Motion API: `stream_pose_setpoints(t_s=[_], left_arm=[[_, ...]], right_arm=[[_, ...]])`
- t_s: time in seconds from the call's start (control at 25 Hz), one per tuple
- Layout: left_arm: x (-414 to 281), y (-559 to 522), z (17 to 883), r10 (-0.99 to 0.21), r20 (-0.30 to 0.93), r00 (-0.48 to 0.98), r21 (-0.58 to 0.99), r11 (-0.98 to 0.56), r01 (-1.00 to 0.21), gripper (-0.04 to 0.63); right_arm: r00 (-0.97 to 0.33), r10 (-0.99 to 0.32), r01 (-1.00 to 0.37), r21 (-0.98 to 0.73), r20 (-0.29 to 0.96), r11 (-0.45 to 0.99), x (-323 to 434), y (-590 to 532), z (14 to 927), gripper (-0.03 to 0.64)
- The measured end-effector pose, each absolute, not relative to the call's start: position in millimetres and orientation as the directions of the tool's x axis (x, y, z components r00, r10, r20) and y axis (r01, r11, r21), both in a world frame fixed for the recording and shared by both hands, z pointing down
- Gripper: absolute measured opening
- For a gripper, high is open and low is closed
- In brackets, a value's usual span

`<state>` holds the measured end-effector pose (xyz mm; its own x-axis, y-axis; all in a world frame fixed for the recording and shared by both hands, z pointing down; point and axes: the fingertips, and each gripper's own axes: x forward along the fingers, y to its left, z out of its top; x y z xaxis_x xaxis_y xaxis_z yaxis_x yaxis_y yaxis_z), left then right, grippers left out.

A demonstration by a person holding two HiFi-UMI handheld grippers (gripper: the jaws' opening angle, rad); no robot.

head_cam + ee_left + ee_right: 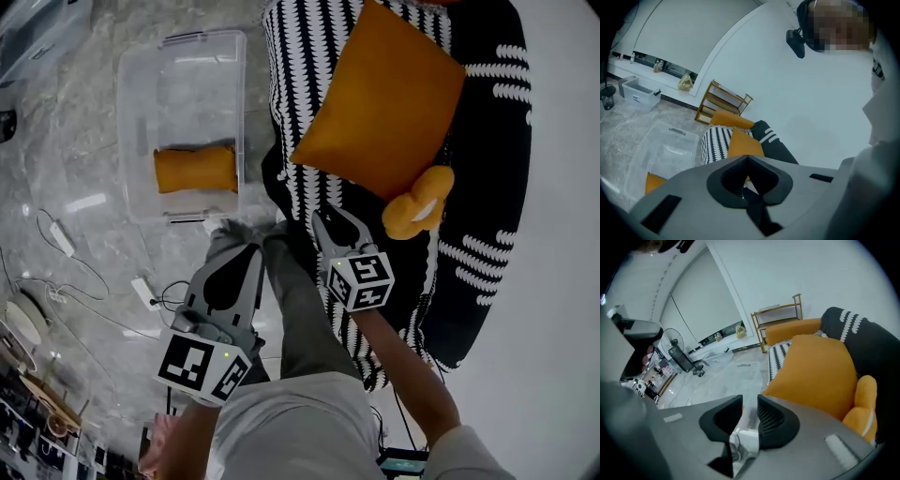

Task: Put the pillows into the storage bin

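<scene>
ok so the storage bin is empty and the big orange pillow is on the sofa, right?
Not quite. The head view shows that the storage bin is not empty: a rolled orange pillow lies in it. The big orange pillow is on the sofa.

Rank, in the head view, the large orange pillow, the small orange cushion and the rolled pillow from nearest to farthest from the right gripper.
1. Small orange cushion, just right of the right gripper.
2. Large orange pillow, ahead on the sofa; these two are too close to call.
3. Rolled pillow, in the storage bin at left; clearly farthest.
</scene>
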<state>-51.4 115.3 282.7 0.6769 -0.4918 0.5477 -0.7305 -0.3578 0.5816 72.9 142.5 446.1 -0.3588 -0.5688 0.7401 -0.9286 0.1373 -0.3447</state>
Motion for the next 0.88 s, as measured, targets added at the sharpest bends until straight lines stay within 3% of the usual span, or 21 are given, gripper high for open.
stream_pose_setpoints(t_s=[0.64, 0.88], left_arm=[[92.6, 105.9, 289.0, -0.374, 0.568, 0.733, 0.557, -0.480, -0.677, 0.009], [132.2, 104.7, 302.2, -0.343, 0.589, 0.732, 0.548, -0.496, -0.674, 0.009]], right_arm=[[0.001, -0.642, -0.966, -0.165, 0.767, -0.199, 299.5, 155.8, 457.9, 0.263], [0.088, -0.611, -0.966, -0.081, 0.787, -0.244, 354.4, 155.6, 486.3, 0.312]])
